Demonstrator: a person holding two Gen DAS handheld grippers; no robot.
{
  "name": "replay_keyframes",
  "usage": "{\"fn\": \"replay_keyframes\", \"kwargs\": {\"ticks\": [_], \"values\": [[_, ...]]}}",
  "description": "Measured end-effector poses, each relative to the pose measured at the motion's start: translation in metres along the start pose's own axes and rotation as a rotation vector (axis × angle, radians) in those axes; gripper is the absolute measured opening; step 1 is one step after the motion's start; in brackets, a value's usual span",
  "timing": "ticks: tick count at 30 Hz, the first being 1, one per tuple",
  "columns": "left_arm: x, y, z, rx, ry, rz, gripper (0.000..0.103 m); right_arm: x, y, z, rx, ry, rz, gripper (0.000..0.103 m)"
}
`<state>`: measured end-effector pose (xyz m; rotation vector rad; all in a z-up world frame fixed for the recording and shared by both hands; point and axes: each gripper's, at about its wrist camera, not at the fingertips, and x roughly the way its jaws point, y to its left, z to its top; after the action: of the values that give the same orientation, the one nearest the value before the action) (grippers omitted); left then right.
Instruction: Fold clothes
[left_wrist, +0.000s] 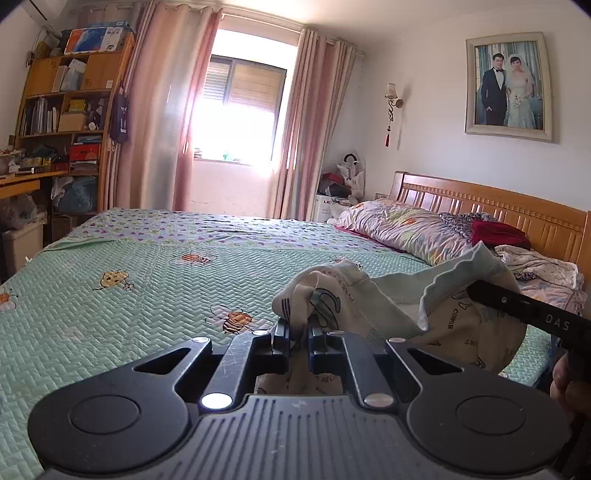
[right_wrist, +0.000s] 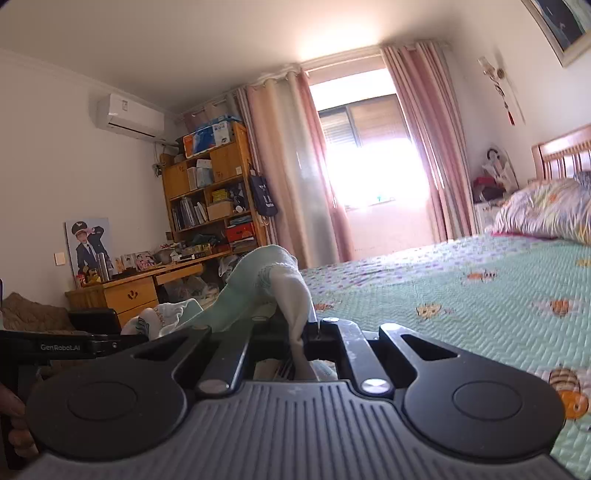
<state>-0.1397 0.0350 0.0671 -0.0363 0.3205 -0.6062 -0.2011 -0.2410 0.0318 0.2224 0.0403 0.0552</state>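
A small white and pale-green printed garment (left_wrist: 369, 295) hangs between my two grippers above the green quilted bed (left_wrist: 110, 295). My left gripper (left_wrist: 298, 326) is shut on one bunched white edge of it. My right gripper (right_wrist: 295, 328) is shut on another part, where pale-green and white cloth (right_wrist: 266, 280) rises in a fold above the jaws. The right gripper's black body (left_wrist: 532, 314) shows at the right in the left wrist view. The left gripper's body (right_wrist: 66, 345) shows at the left in the right wrist view. The garment's lower part is hidden behind the gripper bodies.
A rolled floral duvet (left_wrist: 402, 229) and loose clothes (left_wrist: 517, 254) lie by the wooden headboard (left_wrist: 498, 206). A bookshelf (left_wrist: 70, 110) and a desk (right_wrist: 140, 284) stand left of the bed. A curtained window (left_wrist: 240, 110) is beyond the bed.
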Motion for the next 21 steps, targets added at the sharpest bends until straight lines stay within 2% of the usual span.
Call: {"fn": "replay_keyframes", "kwargs": {"ticks": [7, 10, 12, 17, 21], "values": [[0.008, -0.002, -0.02, -0.01, 0.076, 0.015, 0.009, 0.01, -0.004, -0.029, 0.045, 0.097, -0.012, 0.008], [0.01, -0.006, -0.021, -0.004, 0.081, 0.013, 0.009, 0.01, -0.013, -0.036, 0.081, 0.126, -0.026, 0.008], [0.01, -0.009, -0.016, 0.008, 0.067, 0.007, 0.009, 0.006, -0.018, -0.033, 0.097, 0.115, -0.031, 0.008], [0.005, -0.015, -0.003, 0.026, 0.027, -0.006, 0.01, -0.007, -0.019, -0.009, 0.099, 0.023, -0.031, 0.008], [-0.001, -0.015, -0.002, 0.017, 0.017, -0.005, 0.01, -0.004, -0.017, -0.007, 0.096, 0.042, -0.034, 0.008]]}}
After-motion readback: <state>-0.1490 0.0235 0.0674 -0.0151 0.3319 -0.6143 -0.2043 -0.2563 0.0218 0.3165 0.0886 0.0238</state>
